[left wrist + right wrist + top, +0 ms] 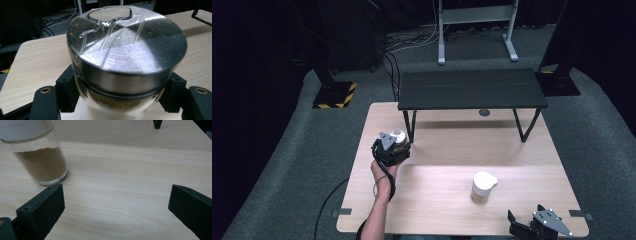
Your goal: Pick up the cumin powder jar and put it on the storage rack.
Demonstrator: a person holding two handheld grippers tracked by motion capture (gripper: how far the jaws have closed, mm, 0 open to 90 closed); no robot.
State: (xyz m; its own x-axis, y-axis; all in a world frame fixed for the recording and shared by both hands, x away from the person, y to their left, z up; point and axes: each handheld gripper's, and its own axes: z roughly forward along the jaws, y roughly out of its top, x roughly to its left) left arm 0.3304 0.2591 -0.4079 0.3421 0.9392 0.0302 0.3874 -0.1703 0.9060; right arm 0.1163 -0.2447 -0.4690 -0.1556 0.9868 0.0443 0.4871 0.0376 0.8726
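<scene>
**Glass spice jar pinched just under its metal lid**

The left gripper (396, 142) has its jaws pressed against a small glass jar (120, 100) with a brushed metal lid (130, 50), gripping the clear wall just below the lid's rim. In the high view the jar is at the left side of the wooden table (522, 165), beside a leg of the low black shelf (472, 89); whether it is lifted or standing I cannot tell. It holds a brownish powder, so I judge it moderately light but rigid, smooth-walled and breakable. Glass under hard plastic pads is likely to slip or twist, and the pinch under the lid looks sensible (the rim gives a ledge against sliding downward). The lid has a clear flip tab (110, 13) at its far edge, which is probably best left untouched.

The right gripper (539, 227) rests at the near right edge with its jaws spread wide and empty. Near it stands a second jar (41, 162), white-topped, upright and part-filled with tan powder.

The tabletop is pale, flat wood grain. Around it are grey carpet, trailing cables and dark stands.
</scene>
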